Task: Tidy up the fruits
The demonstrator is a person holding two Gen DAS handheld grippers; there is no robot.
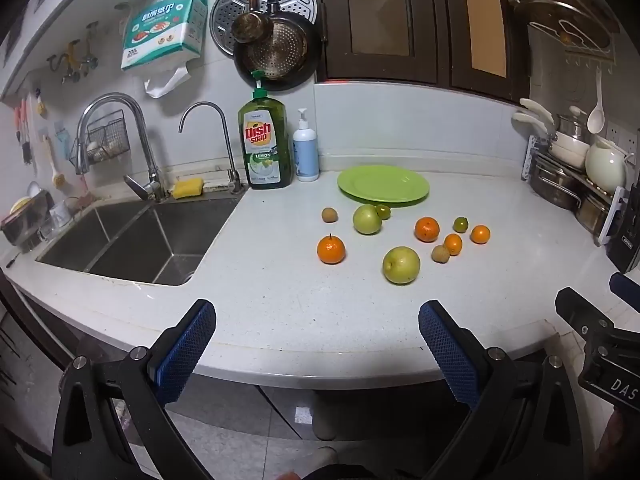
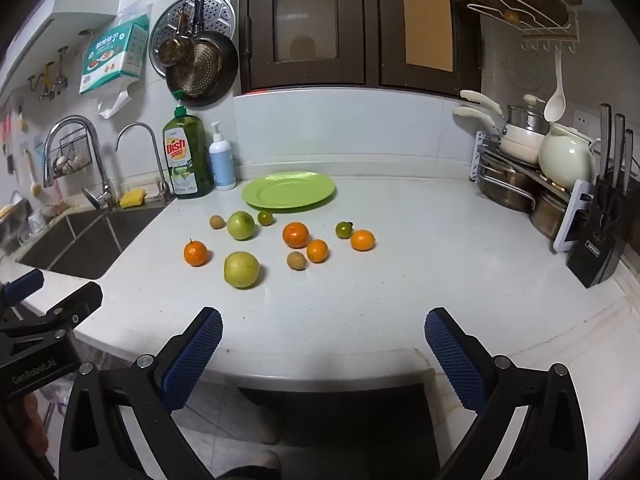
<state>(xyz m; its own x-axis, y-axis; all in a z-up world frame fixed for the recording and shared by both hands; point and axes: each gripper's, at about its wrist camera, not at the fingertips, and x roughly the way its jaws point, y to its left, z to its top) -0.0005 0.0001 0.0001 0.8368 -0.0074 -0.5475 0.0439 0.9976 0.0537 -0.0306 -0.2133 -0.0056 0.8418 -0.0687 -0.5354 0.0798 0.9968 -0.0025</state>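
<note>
Blue-padded gripper [image 2: 322,334] wide, empty.

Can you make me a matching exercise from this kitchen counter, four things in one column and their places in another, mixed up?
Things:
1. green plate
2. dish soap bottle
3. knife block
4. yellow sponge

Places:
A. far right of the counter
B. behind the scattered fruit
C. beside the sink taps
D. left of the white pump bottle

Pairs: 1-B, 2-D, 3-A, 4-C
</note>
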